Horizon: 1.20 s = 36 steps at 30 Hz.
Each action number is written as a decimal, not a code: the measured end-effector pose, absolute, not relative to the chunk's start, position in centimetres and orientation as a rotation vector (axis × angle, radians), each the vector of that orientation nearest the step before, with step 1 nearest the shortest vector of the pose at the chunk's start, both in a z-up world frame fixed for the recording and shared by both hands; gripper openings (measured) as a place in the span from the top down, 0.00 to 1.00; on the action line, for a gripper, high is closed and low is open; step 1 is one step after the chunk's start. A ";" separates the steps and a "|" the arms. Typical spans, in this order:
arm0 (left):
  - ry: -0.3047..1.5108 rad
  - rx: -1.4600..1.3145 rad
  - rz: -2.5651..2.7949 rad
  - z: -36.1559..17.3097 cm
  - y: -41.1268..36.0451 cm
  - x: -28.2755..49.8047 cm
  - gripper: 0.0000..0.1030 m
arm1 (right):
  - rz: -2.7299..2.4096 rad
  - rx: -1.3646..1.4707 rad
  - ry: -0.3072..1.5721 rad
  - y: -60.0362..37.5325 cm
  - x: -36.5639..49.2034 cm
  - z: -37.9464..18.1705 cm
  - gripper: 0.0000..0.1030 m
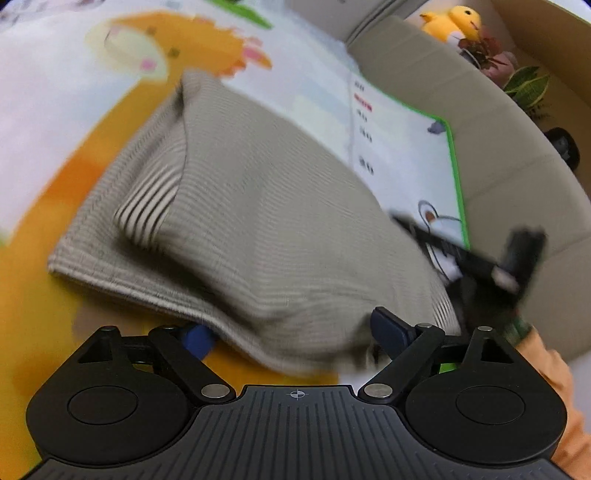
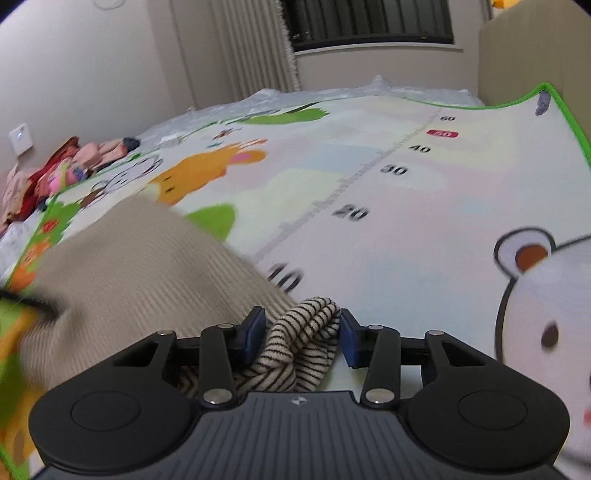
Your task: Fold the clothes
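A beige ribbed garment [image 1: 266, 229] with a black-and-white striped inside lies bunched on the cartoon play mat [image 1: 48, 147]. My left gripper [image 1: 291, 332] stands wide at its near hem, and the cloth drapes between the blue pads [image 1: 388, 328] without being pinched. The right gripper [image 1: 480, 258] appears there as a black blur at the garment's right edge. In the right wrist view my right gripper [image 2: 301, 334] has its pads against both sides of a bunched striped fold [image 2: 306, 332] of the same garment [image 2: 140, 258], whose beige side spreads to the left.
A beige padded wall [image 1: 498, 155] borders the mat's green edge, with a yellow plush duck [image 1: 454, 22] and plants behind it. A pile of red and pink clothes [image 2: 55, 173] lies off the mat's far left. A printed ruler scale [image 2: 354, 184] runs along the mat.
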State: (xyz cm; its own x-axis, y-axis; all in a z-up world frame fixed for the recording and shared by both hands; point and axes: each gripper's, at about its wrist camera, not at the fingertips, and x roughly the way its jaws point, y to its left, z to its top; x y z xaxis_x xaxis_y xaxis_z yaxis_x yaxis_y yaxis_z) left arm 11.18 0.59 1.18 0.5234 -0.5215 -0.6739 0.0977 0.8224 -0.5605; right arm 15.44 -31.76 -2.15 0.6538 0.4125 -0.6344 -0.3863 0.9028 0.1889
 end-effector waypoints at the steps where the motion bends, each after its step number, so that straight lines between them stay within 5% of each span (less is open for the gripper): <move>1: 0.944 -0.489 -0.373 1.1 0.8 12.0 0.18 | 0.470 0.024 0.731 -31.3 14.5 -2.0 0.59; 9: 0.833 -0.455 -0.181 1.5 4.0 18.4 0.22 | 0.697 -0.094 0.748 -26.7 8.5 -0.3 0.59; 13: 0.818 -0.485 -0.159 2.3 5.5 17.5 0.13 | 0.715 -0.070 0.721 -27.1 8.4 1.1 0.40; 25: 0.880 -0.300 -0.271 2.4 2.0 10.8 0.09 | 0.648 0.266 0.798 -26.9 12.9 -2.8 0.40; 36: 0.862 -0.282 -0.304 1.3 0.7 12.5 0.27 | 0.688 0.288 0.767 -26.9 13.7 -2.6 0.82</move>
State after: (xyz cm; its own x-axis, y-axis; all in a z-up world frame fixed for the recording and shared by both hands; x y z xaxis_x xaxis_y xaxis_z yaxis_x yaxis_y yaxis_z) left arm 12.48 0.65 1.35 0.6127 -0.3726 -0.6970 0.1475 0.9203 -0.3623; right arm 13.69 -26.87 -2.58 0.5181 0.6646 -0.5384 -0.4639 0.7472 0.4760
